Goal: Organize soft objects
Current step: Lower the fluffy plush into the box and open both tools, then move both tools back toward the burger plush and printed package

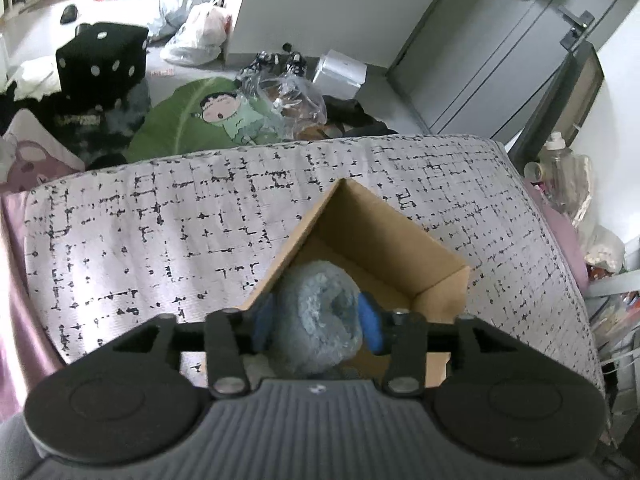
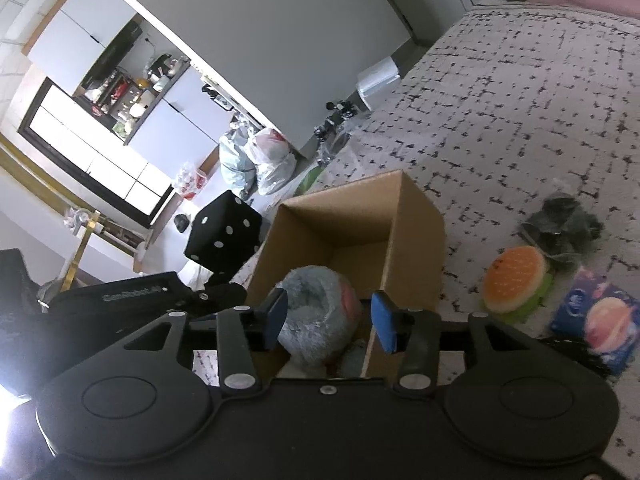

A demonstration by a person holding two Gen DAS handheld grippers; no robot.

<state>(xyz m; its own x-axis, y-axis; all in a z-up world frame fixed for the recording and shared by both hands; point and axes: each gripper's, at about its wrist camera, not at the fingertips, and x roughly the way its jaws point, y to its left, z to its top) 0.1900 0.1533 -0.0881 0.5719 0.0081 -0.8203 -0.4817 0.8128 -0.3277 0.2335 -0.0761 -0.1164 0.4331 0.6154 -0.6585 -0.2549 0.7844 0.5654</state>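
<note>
A brown cardboard box [image 1: 400, 236] stands open on the patterned bedspread [image 1: 160, 220]. A fluffy grey-blue plush [image 1: 316, 312] sits in the box between the blue pads of my left gripper [image 1: 316, 320], whose jaws are closed against its sides. In the right wrist view the same plush [image 2: 316, 316], with a pink patch, lies in the box [image 2: 416, 232]. My right gripper [image 2: 332, 316] hovers over the box's near rim, open and holding nothing. A plush burger [image 2: 516, 280], a dark crinkled bundle [image 2: 564, 224] and a blue planet-print pouch [image 2: 600, 320] lie on the bed to the right.
Past the bed's far edge lie a black dice cushion [image 1: 102, 60], a green leaf cushion [image 1: 180, 120], plastic bags [image 1: 196, 32] and a clear wrapper [image 1: 296, 100]. A grey door [image 1: 500, 48] is at right. Bottles and clutter [image 1: 568, 176] stand beside the bed.
</note>
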